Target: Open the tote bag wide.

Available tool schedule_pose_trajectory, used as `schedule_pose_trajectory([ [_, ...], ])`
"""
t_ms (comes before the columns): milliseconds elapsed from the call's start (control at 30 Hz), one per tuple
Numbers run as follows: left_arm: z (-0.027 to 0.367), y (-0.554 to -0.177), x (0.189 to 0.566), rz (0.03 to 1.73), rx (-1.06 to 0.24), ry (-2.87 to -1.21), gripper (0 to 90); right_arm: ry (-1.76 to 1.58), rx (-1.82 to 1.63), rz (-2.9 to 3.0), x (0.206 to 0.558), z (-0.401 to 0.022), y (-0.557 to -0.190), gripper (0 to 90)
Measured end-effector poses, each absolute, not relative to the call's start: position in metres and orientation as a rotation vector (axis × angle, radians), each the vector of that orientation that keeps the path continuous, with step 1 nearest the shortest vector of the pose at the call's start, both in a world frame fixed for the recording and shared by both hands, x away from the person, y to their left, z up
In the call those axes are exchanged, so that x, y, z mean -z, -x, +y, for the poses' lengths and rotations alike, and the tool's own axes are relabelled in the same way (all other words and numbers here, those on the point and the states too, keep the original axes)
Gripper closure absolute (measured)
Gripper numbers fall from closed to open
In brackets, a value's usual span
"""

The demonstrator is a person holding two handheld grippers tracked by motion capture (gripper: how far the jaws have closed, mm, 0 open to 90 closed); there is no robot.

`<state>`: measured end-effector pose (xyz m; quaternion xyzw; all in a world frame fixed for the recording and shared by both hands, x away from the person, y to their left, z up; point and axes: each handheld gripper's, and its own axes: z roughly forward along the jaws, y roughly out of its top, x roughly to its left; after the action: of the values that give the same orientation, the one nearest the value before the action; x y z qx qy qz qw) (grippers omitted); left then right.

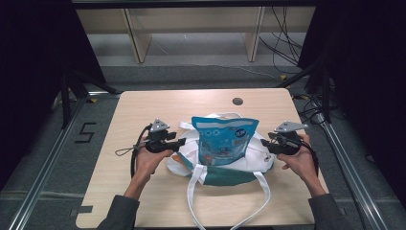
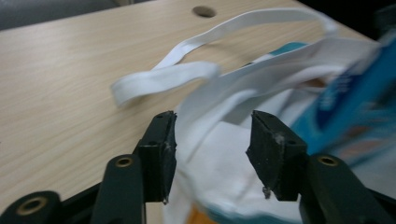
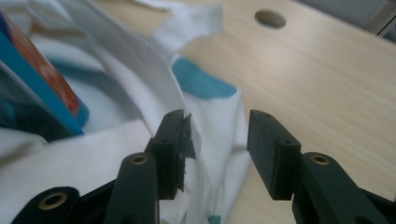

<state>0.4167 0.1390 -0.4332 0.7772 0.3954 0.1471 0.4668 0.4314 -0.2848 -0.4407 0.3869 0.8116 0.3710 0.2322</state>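
You have one white tote bag with two straps, one blue snack pouch, two grippers, left and right, and one table.

Lab/test rig: black curtains, floor rails, loose cables, wooden table.

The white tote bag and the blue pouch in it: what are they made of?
White tote bag with teal base: soft woven cloth, probably cotton canvas; matte, creased, with limp straps. Blue printed pouch: looks like glossy plastic film, smooth with printed graphics; the gripper views blur it.
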Motion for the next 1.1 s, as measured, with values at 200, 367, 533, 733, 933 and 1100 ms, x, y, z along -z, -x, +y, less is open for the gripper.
schedule_pose_trajectory([
  [200,0.124,-0.382,0.449,0.871,-0.261,-1.927,70.3,-0.999,-1.087,2.333,0.430,-0.278,-0.404,60.3],
  [367,0.118,-0.375,0.477,0.891,-0.240,-1.982,76.8,-0.949,-1.079,2.458,0.444,-0.265,-0.384,66.5],
  [533,0.110,-0.377,0.497,0.889,-0.323,-2.100,86.3,-0.867,-0.955,2.548,0.470,-0.251,-0.387,86.8],
  [733,0.108,-0.382,0.507,0.914,-0.351,-2.105,88.0,-0.902,-0.893,2.583,0.489,-0.249,-0.392,89.4],
  [933,0.107,-0.396,0.513,0.956,-0.394,-2.118,88.2,-0.924,-0.829,2.557,0.493,-0.247,-0.401,90.0],
  [1100,0.109,-0.419,0.517,0.992,-0.412,-2.091,89.2,-0.935,-0.841,2.514,0.499,-0.244,-0.416,90.0],
])
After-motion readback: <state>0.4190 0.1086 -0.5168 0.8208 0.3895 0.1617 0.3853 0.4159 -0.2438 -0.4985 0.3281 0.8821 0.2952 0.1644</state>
